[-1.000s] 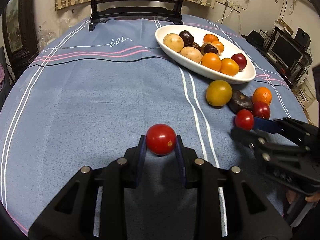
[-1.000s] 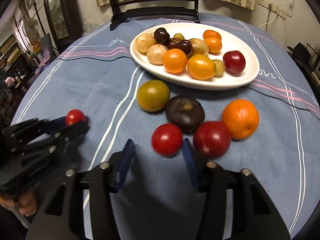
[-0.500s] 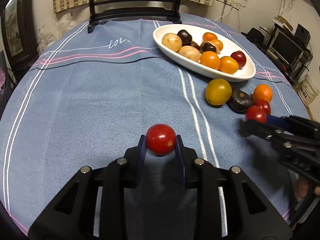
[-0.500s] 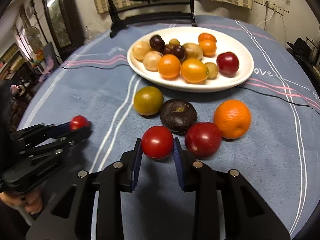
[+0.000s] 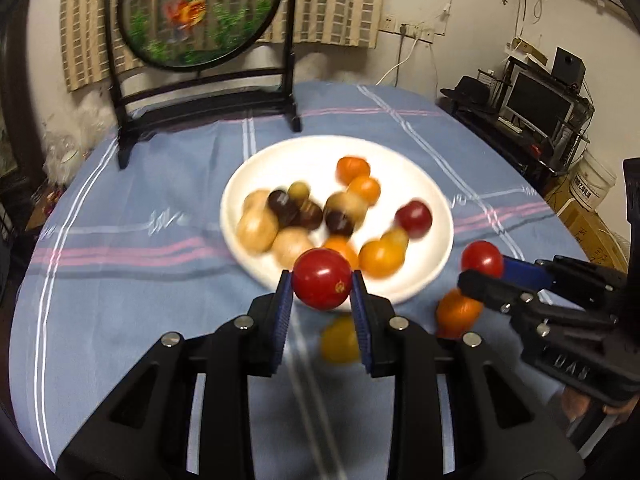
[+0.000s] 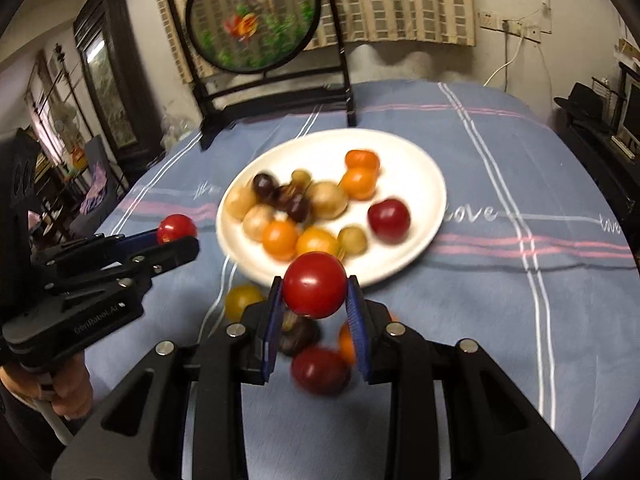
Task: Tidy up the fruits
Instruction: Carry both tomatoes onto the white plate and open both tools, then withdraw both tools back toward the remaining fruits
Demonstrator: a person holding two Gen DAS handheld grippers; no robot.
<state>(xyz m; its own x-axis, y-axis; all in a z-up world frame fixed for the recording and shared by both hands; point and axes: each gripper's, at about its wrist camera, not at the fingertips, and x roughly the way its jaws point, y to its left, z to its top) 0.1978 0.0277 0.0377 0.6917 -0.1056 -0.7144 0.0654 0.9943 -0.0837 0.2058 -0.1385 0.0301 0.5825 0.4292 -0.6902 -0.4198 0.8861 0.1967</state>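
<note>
My left gripper (image 5: 321, 280) is shut on a red tomato (image 5: 322, 278) and holds it above the near rim of the white plate (image 5: 432, 196). My right gripper (image 6: 315, 290) is shut on another red tomato (image 6: 315, 288), also lifted near the plate's (image 6: 420, 168) front rim. The plate holds several fruits: orange, tan, dark purple and one red. Each gripper shows in the other's view, the right one (image 5: 482, 264) to the right and the left one (image 6: 178, 232) to the left. Below on the cloth lie a yellow fruit (image 6: 242, 300), a dark fruit (image 6: 298, 334), a red fruit (image 6: 320, 370) and an orange (image 5: 456, 312).
A blue striped cloth (image 5: 140, 280) covers the round table. A dark wooden stand with a round painted screen (image 5: 200, 12) stands at the table's far edge. Shelves with a monitor (image 5: 540, 100) stand off the table to the right.
Both grippers have risen off the cloth with their tomatoes and moved toward the plate. The right gripper closed on its tomato during the last second.
</note>
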